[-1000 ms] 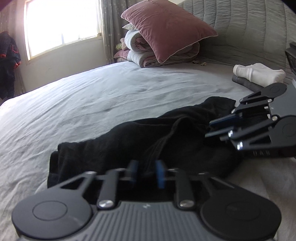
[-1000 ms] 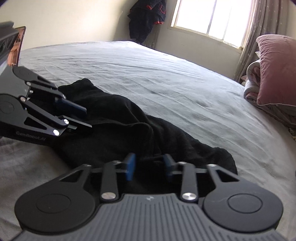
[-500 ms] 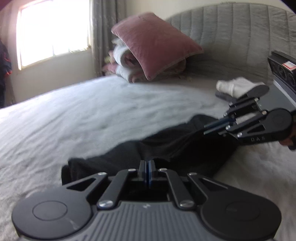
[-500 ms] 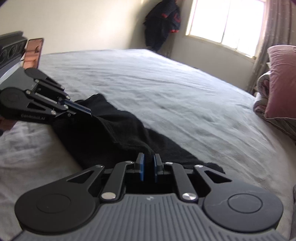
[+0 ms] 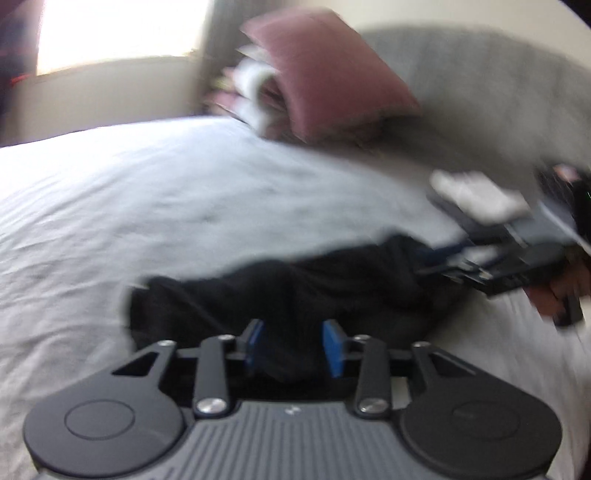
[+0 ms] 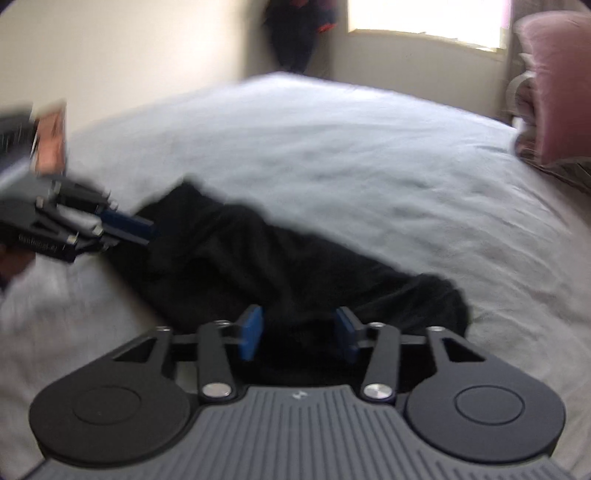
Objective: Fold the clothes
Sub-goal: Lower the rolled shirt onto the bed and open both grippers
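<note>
A black garment (image 5: 295, 288) lies bunched in a long strip on the grey bed sheet (image 5: 147, 206); it also shows in the right wrist view (image 6: 258, 258). My left gripper (image 5: 293, 345) is open, its blue pads either side of the garment's near edge, gripping nothing. My right gripper (image 6: 299, 332) is open over the garment's other end. Each gripper shows in the other's view, the right one (image 5: 491, 266) and the left one (image 6: 92, 225) at opposite ends. Both views are motion-blurred.
A pink pillow (image 5: 332, 77) on folded bedding leans against the grey headboard (image 5: 480, 92). Folded white and grey clothes (image 5: 480, 199) lie at the right. A dark coat (image 6: 299, 33) hangs by the window.
Both grippers were shut on the garment half a second ago and have opened, letting the cloth go. The garment lies flatter in a strip. Both cameras are moving.
</note>
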`<control>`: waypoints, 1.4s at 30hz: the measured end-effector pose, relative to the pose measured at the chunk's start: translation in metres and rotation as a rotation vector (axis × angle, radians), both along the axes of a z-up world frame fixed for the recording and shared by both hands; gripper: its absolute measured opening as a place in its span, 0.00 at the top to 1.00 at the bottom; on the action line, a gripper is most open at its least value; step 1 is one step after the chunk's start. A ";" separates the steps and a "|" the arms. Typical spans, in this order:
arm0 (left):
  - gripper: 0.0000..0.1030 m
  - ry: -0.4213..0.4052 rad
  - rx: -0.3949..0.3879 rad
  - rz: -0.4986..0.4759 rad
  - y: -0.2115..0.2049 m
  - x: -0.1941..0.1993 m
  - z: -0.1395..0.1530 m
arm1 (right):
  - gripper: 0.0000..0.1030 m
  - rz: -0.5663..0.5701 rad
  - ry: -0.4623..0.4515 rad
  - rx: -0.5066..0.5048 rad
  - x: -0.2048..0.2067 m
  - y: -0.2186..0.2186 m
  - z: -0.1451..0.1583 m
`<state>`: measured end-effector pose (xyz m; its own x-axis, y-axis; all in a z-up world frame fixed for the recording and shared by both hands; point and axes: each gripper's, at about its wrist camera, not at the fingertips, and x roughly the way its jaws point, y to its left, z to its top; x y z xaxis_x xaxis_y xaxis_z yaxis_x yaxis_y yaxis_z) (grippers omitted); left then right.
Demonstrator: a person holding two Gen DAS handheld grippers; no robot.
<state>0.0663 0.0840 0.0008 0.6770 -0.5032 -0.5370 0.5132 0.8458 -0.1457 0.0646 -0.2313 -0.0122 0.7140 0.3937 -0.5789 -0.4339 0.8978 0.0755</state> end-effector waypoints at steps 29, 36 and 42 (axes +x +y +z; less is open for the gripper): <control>0.49 -0.110 0.156 0.490 0.008 0.035 -0.020 | 0.59 -0.532 -0.104 -0.018 0.021 -0.028 -0.032; 0.59 -0.235 0.084 0.351 -0.027 0.015 0.000 | 0.59 -0.408 -0.217 -0.025 0.007 0.009 -0.014; 0.64 -0.163 0.215 0.146 -0.078 0.018 -0.038 | 0.59 -0.268 -0.188 -0.061 0.004 0.039 -0.026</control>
